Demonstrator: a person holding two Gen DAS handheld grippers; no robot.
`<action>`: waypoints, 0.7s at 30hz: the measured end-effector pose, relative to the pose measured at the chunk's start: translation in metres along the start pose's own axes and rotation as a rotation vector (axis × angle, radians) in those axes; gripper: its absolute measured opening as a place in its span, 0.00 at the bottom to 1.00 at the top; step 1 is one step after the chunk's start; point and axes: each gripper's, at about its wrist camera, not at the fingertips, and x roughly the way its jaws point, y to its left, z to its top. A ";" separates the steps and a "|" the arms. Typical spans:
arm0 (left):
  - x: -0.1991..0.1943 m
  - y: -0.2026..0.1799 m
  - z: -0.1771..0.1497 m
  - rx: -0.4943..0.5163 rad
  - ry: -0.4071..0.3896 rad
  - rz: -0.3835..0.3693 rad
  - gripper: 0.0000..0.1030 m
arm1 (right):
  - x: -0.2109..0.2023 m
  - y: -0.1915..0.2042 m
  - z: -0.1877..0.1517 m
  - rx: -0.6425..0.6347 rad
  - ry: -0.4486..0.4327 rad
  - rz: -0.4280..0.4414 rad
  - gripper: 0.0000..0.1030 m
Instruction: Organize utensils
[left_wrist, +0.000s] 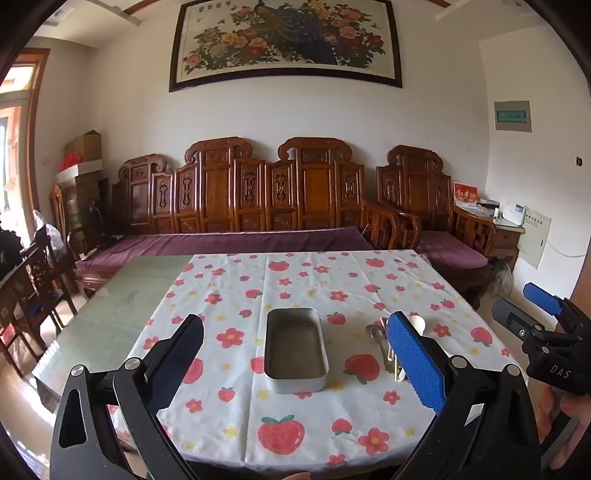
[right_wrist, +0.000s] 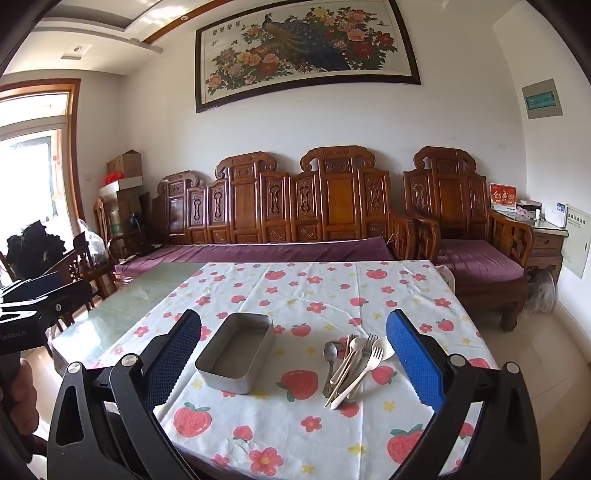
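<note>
An empty grey metal tin (left_wrist: 295, 350) (right_wrist: 236, 356) sits on the strawberry-print tablecloth (left_wrist: 295, 280) (right_wrist: 314, 284). To its right lies a pile of utensils (right_wrist: 352, 363): metal spoon, metal forks, pale plastic spoons and forks. In the left wrist view the pile (left_wrist: 384, 339) is partly hidden behind my blue finger pad. My left gripper (left_wrist: 295, 362) is open and empty, held above the tin near the table's front edge. My right gripper (right_wrist: 295, 365) is open and empty, above the tin and the pile.
The tablecloth covers the right part of a glass-topped table (left_wrist: 122, 295) (right_wrist: 147, 291). A carved wooden sofa (left_wrist: 240, 206) with purple cushions stands behind it. Wooden chairs (left_wrist: 33, 280) stand at the left.
</note>
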 end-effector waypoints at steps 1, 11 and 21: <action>0.000 0.000 0.000 0.000 -0.002 0.000 0.94 | 0.000 0.000 0.000 -0.001 0.001 0.001 0.98; 0.000 0.000 0.000 0.001 0.000 0.001 0.94 | -0.001 0.000 0.001 -0.005 -0.003 0.000 0.98; 0.000 0.000 0.000 -0.001 -0.002 0.000 0.94 | -0.001 0.001 0.000 -0.005 -0.005 0.001 0.98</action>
